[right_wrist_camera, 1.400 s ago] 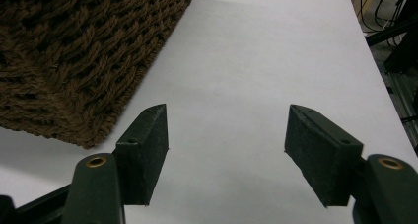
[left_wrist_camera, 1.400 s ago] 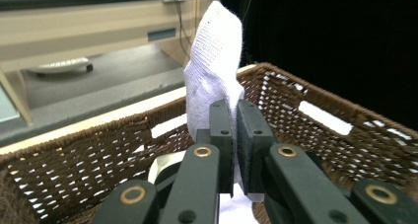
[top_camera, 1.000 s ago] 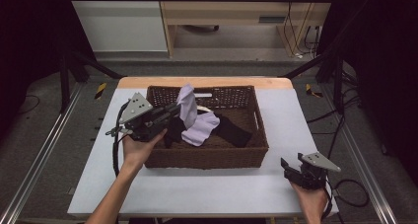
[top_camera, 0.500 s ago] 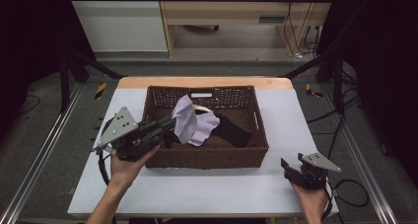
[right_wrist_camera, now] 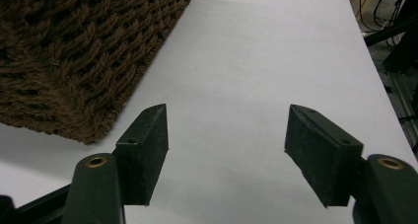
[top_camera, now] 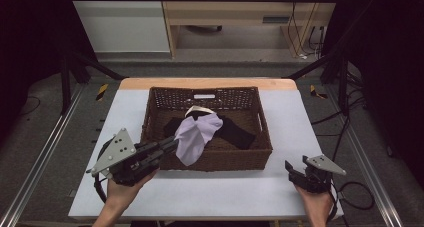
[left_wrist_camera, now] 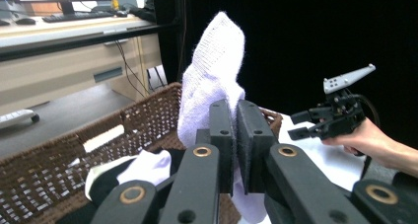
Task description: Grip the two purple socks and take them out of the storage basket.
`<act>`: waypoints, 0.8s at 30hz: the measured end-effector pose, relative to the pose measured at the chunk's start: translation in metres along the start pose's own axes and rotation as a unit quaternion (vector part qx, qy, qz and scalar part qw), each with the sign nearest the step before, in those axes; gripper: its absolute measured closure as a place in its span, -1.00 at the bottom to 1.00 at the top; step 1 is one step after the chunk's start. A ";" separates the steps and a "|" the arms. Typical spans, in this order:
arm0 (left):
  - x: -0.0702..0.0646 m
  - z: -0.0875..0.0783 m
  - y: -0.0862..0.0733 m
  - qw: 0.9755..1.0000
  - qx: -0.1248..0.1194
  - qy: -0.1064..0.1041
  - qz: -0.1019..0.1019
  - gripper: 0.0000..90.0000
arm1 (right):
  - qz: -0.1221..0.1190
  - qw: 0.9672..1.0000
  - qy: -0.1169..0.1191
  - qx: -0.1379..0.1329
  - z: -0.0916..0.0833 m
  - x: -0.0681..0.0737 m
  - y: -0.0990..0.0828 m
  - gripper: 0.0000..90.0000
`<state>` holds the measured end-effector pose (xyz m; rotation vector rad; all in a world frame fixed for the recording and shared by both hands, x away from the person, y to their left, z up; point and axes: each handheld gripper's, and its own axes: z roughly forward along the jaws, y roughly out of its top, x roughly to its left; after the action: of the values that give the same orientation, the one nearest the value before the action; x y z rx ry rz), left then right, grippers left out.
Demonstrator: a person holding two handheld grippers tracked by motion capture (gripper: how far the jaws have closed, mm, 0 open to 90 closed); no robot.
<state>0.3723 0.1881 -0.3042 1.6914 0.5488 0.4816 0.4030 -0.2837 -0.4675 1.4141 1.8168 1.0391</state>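
While left tongs [left_wrist_camera: 235, 150] clamp lavender sock [top_camera: 192, 137] — right tongs [right_wrist_camera: 226, 150] gape over bare table [right_wrist_camera: 246, 61].

Black garment [top_camera: 235, 132] in wicker basket [top_camera: 220, 159]; wooden desk [top_camera: 235, 17] behind.

A white surface [top_camera: 240, 197] with a wooden strip along its far edge is seen carrying a dark brown woven wicker basket [top_camera: 220, 159], which is set near the middle, towards the far side.

High view overhead facing forward-down, gripper views close along jaws, all sharing the basket [top_camera: 252, 154]
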 end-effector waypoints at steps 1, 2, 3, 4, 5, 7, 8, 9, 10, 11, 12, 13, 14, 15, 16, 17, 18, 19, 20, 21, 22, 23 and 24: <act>-0.001 0.000 -0.002 1.000 0.000 -0.001 -0.003 0.89 | 0.000 1.000 -0.001 -0.001 0.000 0.000 0.000 -0.26; -0.001 -0.001 -0.005 1.000 0.003 -0.003 -0.005 0.89 | -0.002 1.000 -0.001 -0.002 0.000 -0.001 0.000 -0.26; -0.003 -0.001 -0.008 1.000 0.007 -0.006 -0.008 0.89 | -0.002 1.000 -0.001 -0.002 0.000 -0.001 0.000 -0.26; -0.004 -0.001 -0.011 1.000 0.011 -0.009 -0.009 0.89 | -0.002 1.000 -0.001 -0.001 0.000 -0.001 -0.001 -0.26; -0.007 -0.001 -0.017 1.000 0.018 -0.011 -0.009 0.89 | -0.002 1.000 -0.001 -0.001 0.000 -0.001 -0.001 -0.26; -0.011 0.000 -0.024 0.999 0.027 -0.017 -0.011 0.89 | -0.002 1.000 -0.001 -0.002 0.000 -0.001 -0.001 -0.26; -0.012 0.000 -0.028 0.999 0.032 -0.020 -0.012 0.89 | -0.001 1.000 0.000 -0.001 0.000 0.000 -0.001 -0.26; -0.014 0.000 -0.031 0.999 0.036 -0.022 -0.013 0.89 | -0.001 1.000 0.000 -0.001 0.000 0.000 -0.001 -0.26; -0.014 0.000 -0.031 0.999 0.036 -0.022 -0.013 0.89 | -0.001 1.000 0.000 -0.001 0.000 0.000 -0.001 -0.26; -0.016 0.000 -0.035 0.999 0.043 -0.025 -0.013 0.89 | -0.001 1.000 0.000 0.000 0.000 0.000 -0.001 -0.26; -0.018 0.000 -0.042 0.998 0.050 -0.027 -0.016 0.89 | 0.000 1.000 0.000 -0.001 0.000 0.000 -0.001 -0.26; -0.019 0.000 -0.045 0.998 0.055 -0.028 -0.018 0.89 | 0.000 1.000 0.000 0.000 0.000 0.000 -0.001 -0.26; -0.020 0.001 -0.050 0.998 0.059 -0.029 -0.021 0.89 | -0.001 1.000 0.000 0.000 0.000 0.000 -0.001 -0.26; -0.020 0.001 -0.055 0.997 0.069 -0.033 -0.023 0.89 | -0.002 1.000 -0.001 0.000 0.000 0.000 -0.001 -0.26; -0.021 0.002 -0.060 0.996 0.075 -0.032 -0.025 0.89 | -0.003 1.000 -0.001 0.000 0.000 0.000 -0.001 -0.26; -0.021 0.002 -0.060 0.996 0.075 -0.032 -0.025 0.89 | -0.002 1.000 -0.001 0.001 0.000 0.001 -0.001 -0.26; -0.021 0.003 -0.065 0.996 0.082 -0.033 -0.027 0.89 | -0.002 1.000 -0.001 0.001 0.000 0.001 -0.001 -0.26; -0.020 0.005 -0.073 0.994 0.097 -0.032 -0.032 0.89 | 0.001 1.000 -0.001 0.002 0.000 0.001 -0.001 -0.26; -0.019 0.006 -0.076 0.994 0.104 -0.032 -0.034 0.89 | 0.001 1.000 0.000 0.003 0.000 0.001 -0.001 -0.26; -0.019 0.006 -0.076 0.994 0.104 -0.032 -0.034 0.89 | 0.001 1.000 0.000 0.003 0.000 0.001 -0.001 -0.26; -0.018 0.009 -0.083 0.992 0.116 -0.028 -0.037 0.89 | 0.001 1.000 0.001 0.003 0.000 0.002 -0.002 -0.26; -0.018 0.009 -0.083 0.992 0.116 -0.028 -0.037 0.89 | 0.000 1.000 0.002 0.004 0.000 0.002 -0.002 -0.26; -0.016 0.012 -0.091 0.990 0.128 -0.026 -0.044 0.89 | -0.002 1.000 0.002 0.003 0.000 0.002 -0.002 -0.26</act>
<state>0.3579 0.1833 -0.3957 1.9079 0.6665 0.3111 0.4015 -0.2823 -0.4693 1.4136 1.8269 1.0362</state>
